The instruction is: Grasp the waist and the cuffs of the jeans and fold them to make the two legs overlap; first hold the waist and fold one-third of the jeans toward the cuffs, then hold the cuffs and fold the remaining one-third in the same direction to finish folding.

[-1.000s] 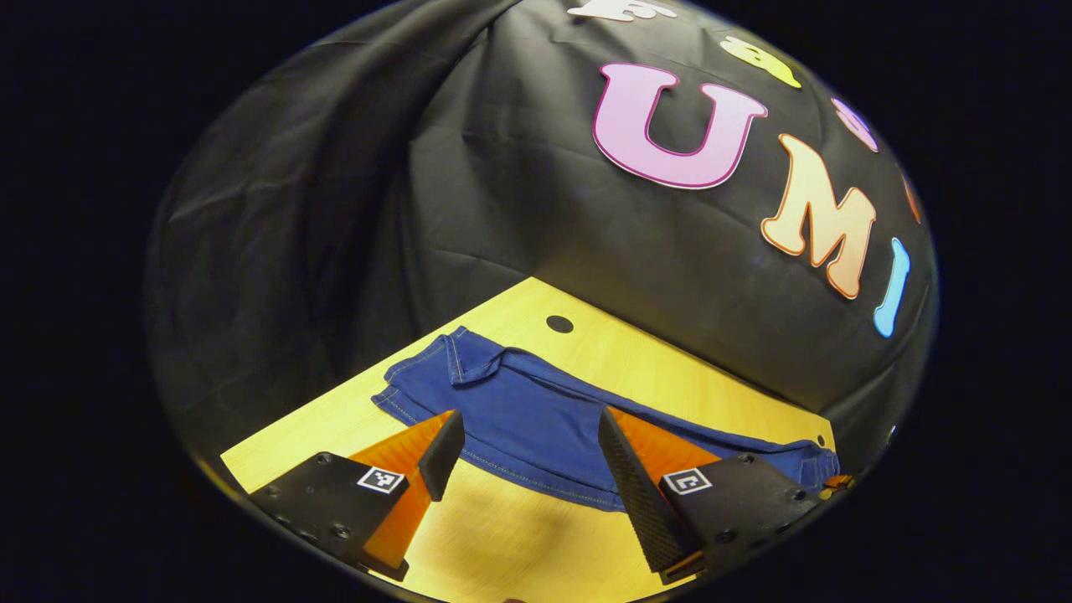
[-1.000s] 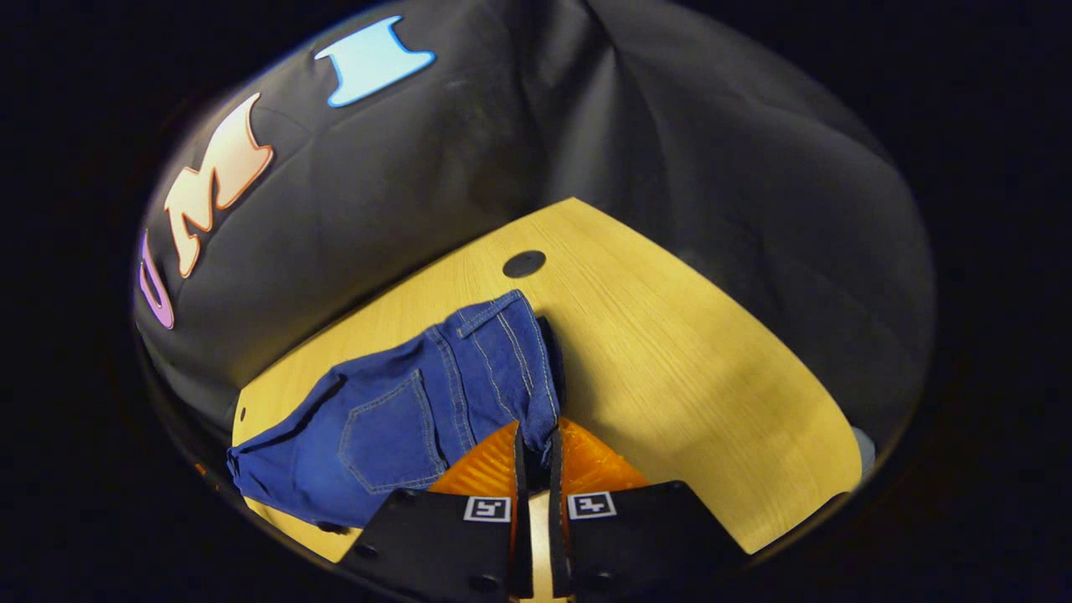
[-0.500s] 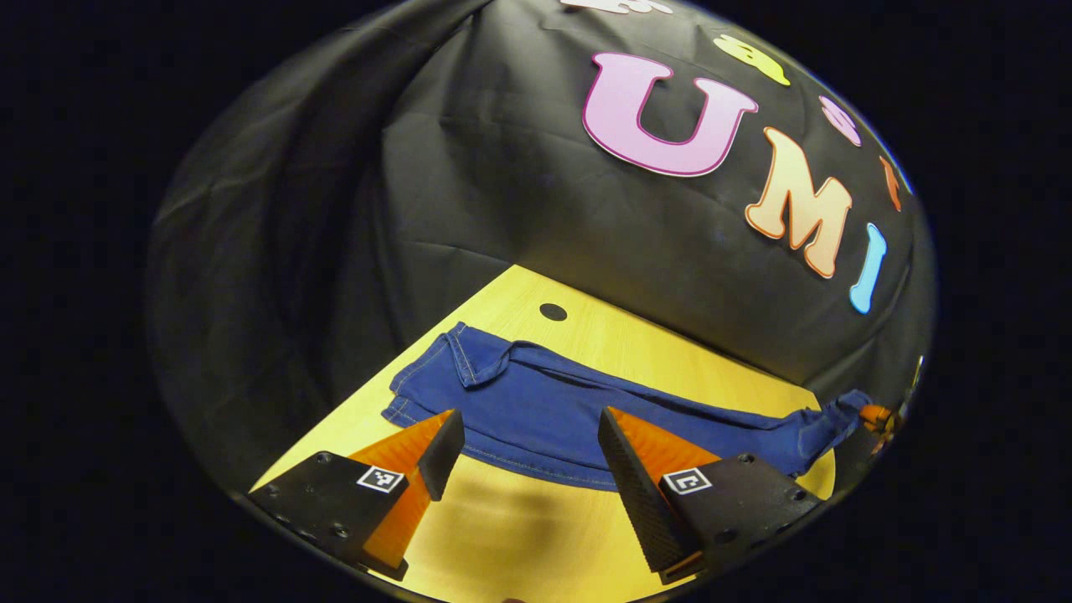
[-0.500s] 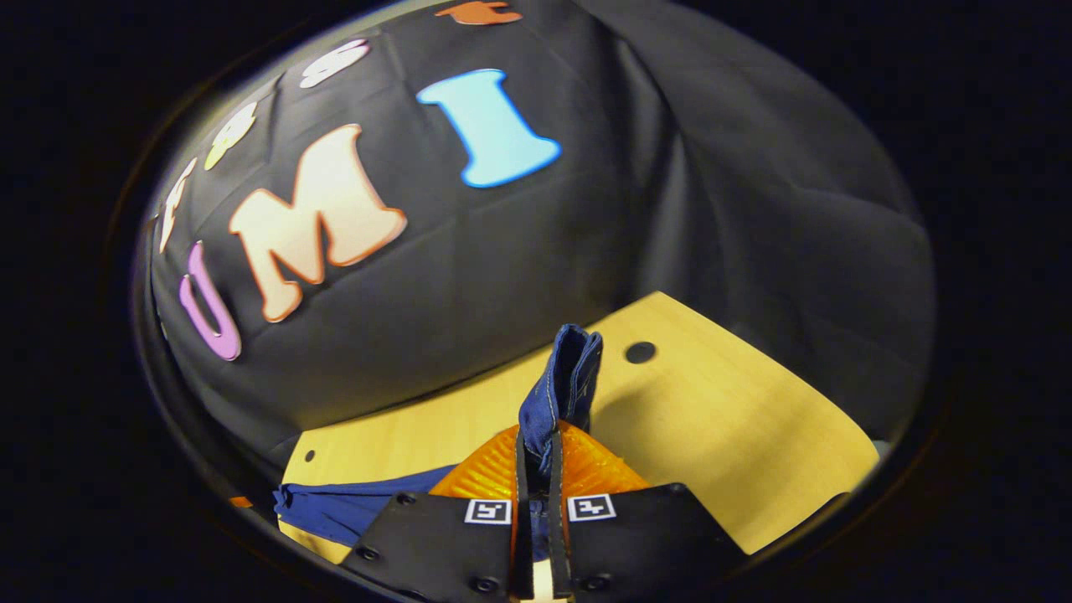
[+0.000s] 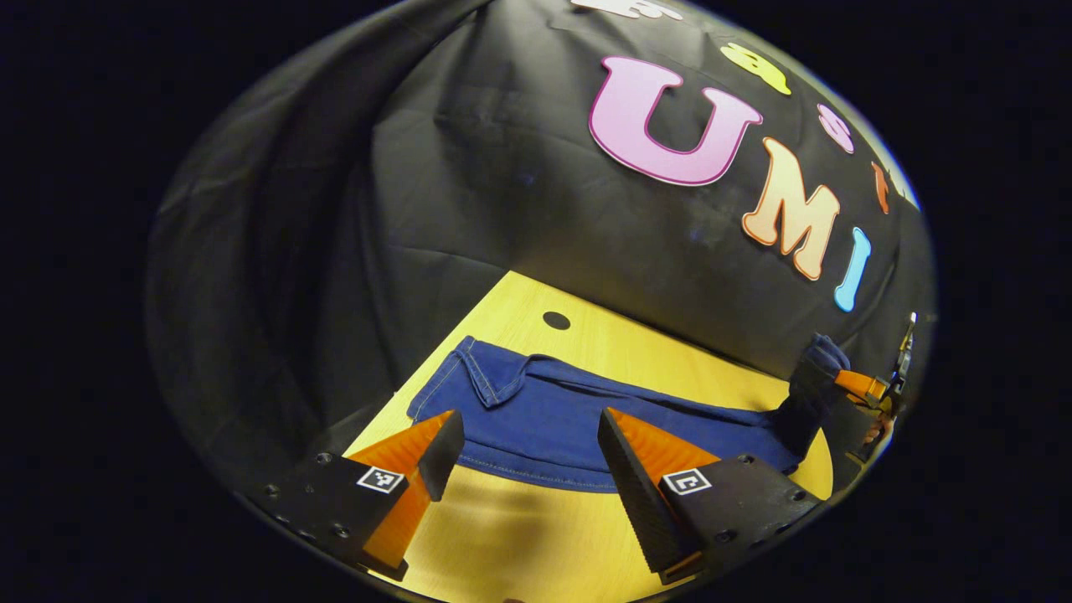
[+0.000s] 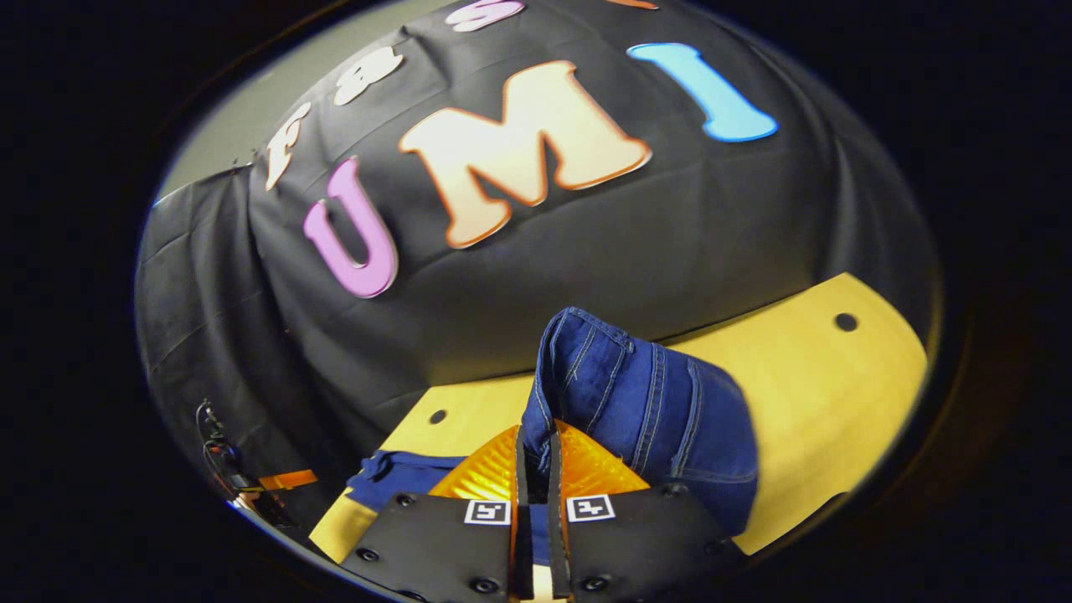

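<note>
Blue jeans [image 5: 569, 410] lie lengthwise across the yellow table [image 5: 519, 536], their legs overlapping. The cuff end [image 5: 477, 377] rests flat at the left. My left gripper [image 5: 528, 419] is open and hovers over the near edge of the legs, with nothing between its fingers. At the far right, the waist end [image 5: 816, 364] is raised off the table by the right gripper [image 5: 854, 406]. In the right gripper view, my right gripper [image 6: 536, 435] is shut on the waistband, and the denim [image 6: 653, 402] stands up in a bunch above and to the right of the fingers.
Black cloth walls close in the table's far and side edges. Small round holes [image 5: 556, 320] [image 6: 844, 322] mark the tabletop. Bare wood [image 6: 821, 377] lies to the right of the lifted waist. A cable [image 6: 219, 456] hangs at the lower left of the right gripper view.
The right gripper has lifted the waist end off the table and turned leftward with it, bunching the denim upward. The left gripper stayed open over the legs, shifting only slightly.
</note>
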The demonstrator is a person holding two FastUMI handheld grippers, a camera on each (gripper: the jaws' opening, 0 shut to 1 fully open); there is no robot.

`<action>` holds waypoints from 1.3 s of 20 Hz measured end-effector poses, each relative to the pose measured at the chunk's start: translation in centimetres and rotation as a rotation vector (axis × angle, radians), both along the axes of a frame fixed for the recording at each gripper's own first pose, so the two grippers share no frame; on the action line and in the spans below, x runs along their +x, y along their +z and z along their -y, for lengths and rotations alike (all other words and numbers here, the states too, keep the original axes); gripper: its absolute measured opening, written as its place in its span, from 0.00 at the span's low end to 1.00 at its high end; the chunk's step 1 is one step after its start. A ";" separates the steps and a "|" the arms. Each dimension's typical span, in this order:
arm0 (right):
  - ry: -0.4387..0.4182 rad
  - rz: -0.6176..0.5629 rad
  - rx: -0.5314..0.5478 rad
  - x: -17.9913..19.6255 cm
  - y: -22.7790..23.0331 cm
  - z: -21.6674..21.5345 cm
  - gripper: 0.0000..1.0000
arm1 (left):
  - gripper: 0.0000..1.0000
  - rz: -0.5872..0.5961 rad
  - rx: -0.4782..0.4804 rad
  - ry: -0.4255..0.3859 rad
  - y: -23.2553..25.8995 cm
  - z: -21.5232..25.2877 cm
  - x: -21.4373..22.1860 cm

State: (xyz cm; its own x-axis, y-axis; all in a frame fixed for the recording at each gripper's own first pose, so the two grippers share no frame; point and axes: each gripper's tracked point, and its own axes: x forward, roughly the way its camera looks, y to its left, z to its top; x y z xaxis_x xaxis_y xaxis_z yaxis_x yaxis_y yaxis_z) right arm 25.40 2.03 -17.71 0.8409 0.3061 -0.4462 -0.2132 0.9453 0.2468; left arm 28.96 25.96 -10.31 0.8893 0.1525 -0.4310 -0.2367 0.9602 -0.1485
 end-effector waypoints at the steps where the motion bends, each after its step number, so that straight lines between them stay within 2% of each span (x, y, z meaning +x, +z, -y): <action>1: 0.049 -0.015 0.043 -0.8 -0.8 -2.3 0.10 | 0.96 -0.001 -0.005 0.002 -0.4 -0.4 0.0; 3: 0.140 -0.050 0.115 -1.5 -2.4 -7.1 0.10 | 0.96 -0.002 -0.018 0.006 -1.0 -0.8 0.2; 5: 0.170 -0.091 0.114 -1.7 -6.0 -9.4 0.10 | 0.96 -0.002 -0.032 0.006 -1.5 -0.8 0.6; 8: 0.177 -0.197 0.083 -2.4 -12.4 -11.7 0.10 | 0.96 0.000 -0.032 0.004 -1.8 -1.0 0.8; 10: 0.183 -0.235 0.054 -2.8 -14.8 -12.3 0.10 | 0.96 -0.002 -0.014 0.010 -1.9 -1.5 1.2; 14: 0.203 -0.297 -0.023 -4.7 -20.2 -12.7 0.10 | 0.96 -0.045 0.063 0.071 -3.5 -5.3 1.9; 16: 0.211 -0.291 -0.037 -4.8 -20.1 -12.8 0.07 | 0.96 -0.067 0.071 0.109 -4.3 -7.4 2.4; 17: 0.219 -0.277 -0.051 -4.8 -20.0 -12.5 0.10 | 0.96 -0.075 0.055 0.122 -4.8 -7.8 2.8; 19: 0.228 -0.267 -0.063 -4.8 -20.2 -12.6 0.10 | 0.96 -0.102 0.012 0.140 -5.9 -8.9 3.0; 22: 0.230 -0.282 -0.040 -4.8 -20.2 -12.7 0.10 | 0.96 -0.115 0.006 0.178 -7.1 -10.2 3.6; 26: 0.234 -0.280 -0.037 -4.8 -20.3 -12.6 0.11 | 0.96 -0.142 -0.002 0.190 -8.3 -11.1 4.2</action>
State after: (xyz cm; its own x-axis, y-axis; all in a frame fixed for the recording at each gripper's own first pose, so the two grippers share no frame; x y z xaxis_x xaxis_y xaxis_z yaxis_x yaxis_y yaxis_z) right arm 20.63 14.66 -37.98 0.5940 0.4549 -0.6635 -0.3536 0.8884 0.2926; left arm 33.19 37.04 -18.60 0.7754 0.3105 -0.5499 -0.4317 0.8962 -0.1027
